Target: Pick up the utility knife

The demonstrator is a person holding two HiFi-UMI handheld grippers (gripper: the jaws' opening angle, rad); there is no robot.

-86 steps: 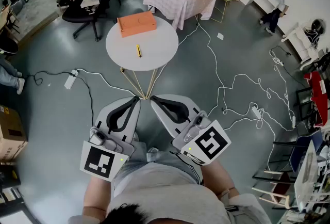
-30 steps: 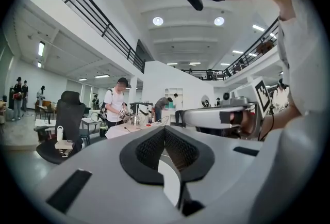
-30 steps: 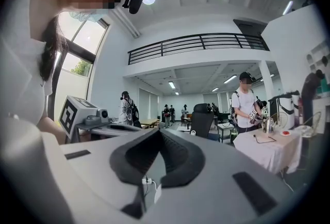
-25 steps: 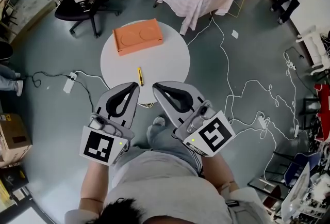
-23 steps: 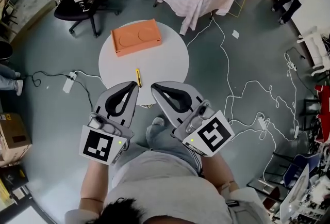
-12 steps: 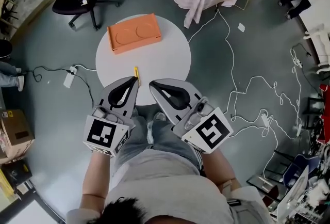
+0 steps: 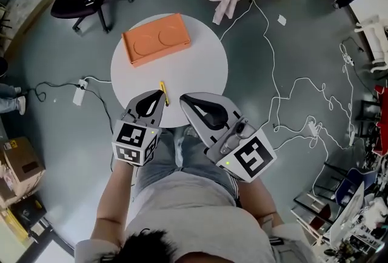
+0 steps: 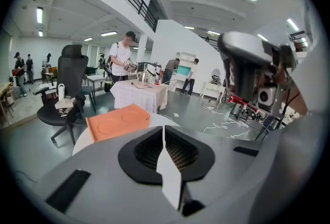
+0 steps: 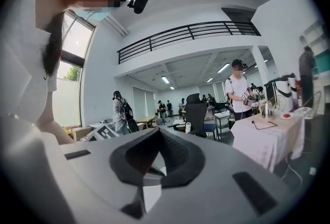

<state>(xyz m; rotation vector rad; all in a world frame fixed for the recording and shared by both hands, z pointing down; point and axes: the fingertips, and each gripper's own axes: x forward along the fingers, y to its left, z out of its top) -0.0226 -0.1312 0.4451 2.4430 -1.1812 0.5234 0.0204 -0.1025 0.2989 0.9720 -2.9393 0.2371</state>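
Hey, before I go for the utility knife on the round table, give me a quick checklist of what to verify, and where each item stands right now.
1. Utility knife in sight, lying on the white table: ok.
2. Knife lies apart from the orange box: ok.
3. Left gripper jaws apart for the grasp: not ok, together and empty.
4. Right gripper jaws apart: not ok, together and empty.
5. Left gripper's height above the knife: cannot tell.
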